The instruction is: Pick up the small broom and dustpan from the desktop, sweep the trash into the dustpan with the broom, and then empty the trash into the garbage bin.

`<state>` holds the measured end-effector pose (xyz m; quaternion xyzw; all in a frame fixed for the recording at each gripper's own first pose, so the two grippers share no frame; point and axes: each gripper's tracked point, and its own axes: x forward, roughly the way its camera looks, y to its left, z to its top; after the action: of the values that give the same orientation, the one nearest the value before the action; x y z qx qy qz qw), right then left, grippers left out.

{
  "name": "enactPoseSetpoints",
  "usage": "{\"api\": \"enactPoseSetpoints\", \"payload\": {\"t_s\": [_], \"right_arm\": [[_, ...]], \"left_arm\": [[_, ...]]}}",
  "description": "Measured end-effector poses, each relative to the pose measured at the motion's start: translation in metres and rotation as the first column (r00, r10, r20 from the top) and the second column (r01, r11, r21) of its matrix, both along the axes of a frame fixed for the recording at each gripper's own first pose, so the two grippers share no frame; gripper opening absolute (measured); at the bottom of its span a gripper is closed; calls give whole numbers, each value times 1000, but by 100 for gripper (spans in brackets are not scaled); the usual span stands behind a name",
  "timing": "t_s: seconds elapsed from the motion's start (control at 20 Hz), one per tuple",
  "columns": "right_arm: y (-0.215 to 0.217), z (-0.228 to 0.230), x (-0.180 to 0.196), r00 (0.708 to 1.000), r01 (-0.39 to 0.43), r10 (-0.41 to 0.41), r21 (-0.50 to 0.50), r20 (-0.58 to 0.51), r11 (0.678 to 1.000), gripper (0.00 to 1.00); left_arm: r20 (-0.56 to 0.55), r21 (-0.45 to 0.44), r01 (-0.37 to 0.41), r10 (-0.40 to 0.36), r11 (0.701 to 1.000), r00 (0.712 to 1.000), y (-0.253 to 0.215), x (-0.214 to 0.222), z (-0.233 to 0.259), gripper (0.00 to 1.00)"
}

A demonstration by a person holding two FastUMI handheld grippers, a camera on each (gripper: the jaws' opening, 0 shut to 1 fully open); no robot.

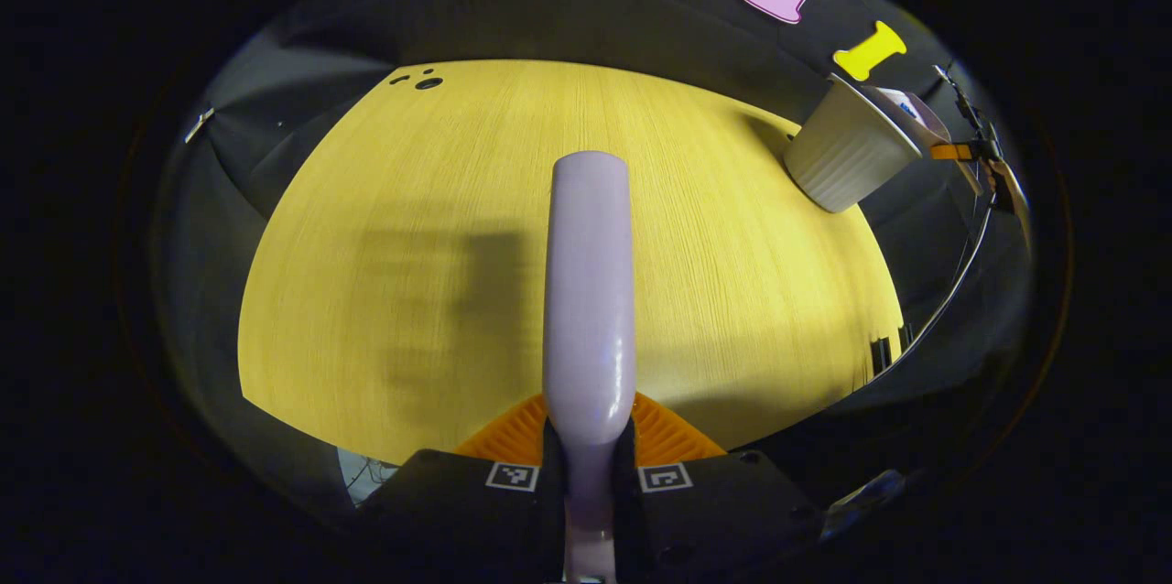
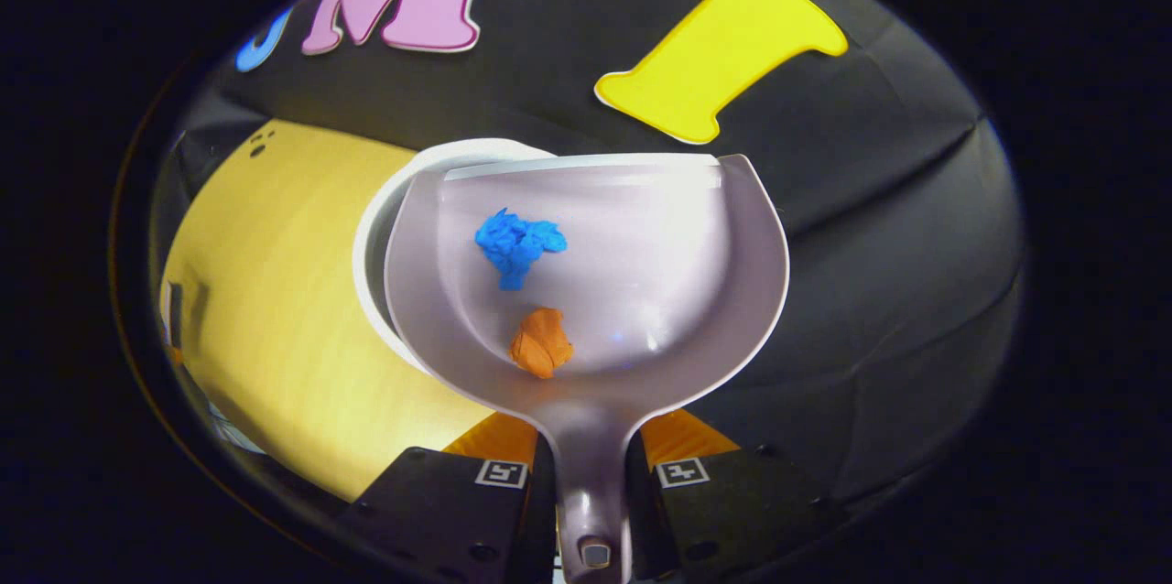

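My left gripper [image 1: 588, 465] is shut on the pale lilac broom handle [image 1: 589, 291], which points away over the yellow desktop [image 1: 412, 200]; the bristles are hidden. My right gripper [image 2: 591, 474] is shut on the handle of the pale lilac dustpan [image 2: 714, 291]. In the pan lie a crumpled blue scrap [image 2: 517, 245] and a crumpled orange scrap [image 2: 542, 343]. The pan is held level above the white garbage bin [image 2: 385, 209], whose rim shows at its left side. The same ribbed white garbage bin [image 1: 847, 158] stands at the desktop's far right edge in the left gripper view.
Small dark holes [image 1: 423, 81] mark the desktop's far left corner. In the left gripper view the other gripper [image 1: 971, 154] hangs past the bin at the right edge. Black cloth walls close in the booth behind the desk.
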<state>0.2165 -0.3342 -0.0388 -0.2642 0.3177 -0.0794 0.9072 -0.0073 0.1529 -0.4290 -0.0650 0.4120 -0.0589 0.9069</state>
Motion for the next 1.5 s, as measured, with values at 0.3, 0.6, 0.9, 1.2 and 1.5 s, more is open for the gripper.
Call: {"api": "enactPoseSetpoints", "payload": {"t_s": [0.3,0.6,0.9,1.2,1.5], "right_arm": [[-4,4,3,994,-104,91,-312,-56,944,33],[-13,13,6,971,-227,147,-543,-186,808,40],[-11,16,0,921,-363,164,-624,-354,692,36],[-11,16,1,920,-354,129,-640,-371,683,36],[-23,28,-5,948,-268,84,-627,-308,731,39]], "left_arm": [[-8,0,5,-5,1000,1000,-4,6,-2,25],[-18,-21,-11,10,1000,1000,-5,2,-9,25],[-33,-59,-46,44,997,998,-3,-5,-16,26],[-28,-65,-68,66,996,997,-2,-6,-16,26],[1,-33,-69,69,997,998,9,1,-6,24]]}}
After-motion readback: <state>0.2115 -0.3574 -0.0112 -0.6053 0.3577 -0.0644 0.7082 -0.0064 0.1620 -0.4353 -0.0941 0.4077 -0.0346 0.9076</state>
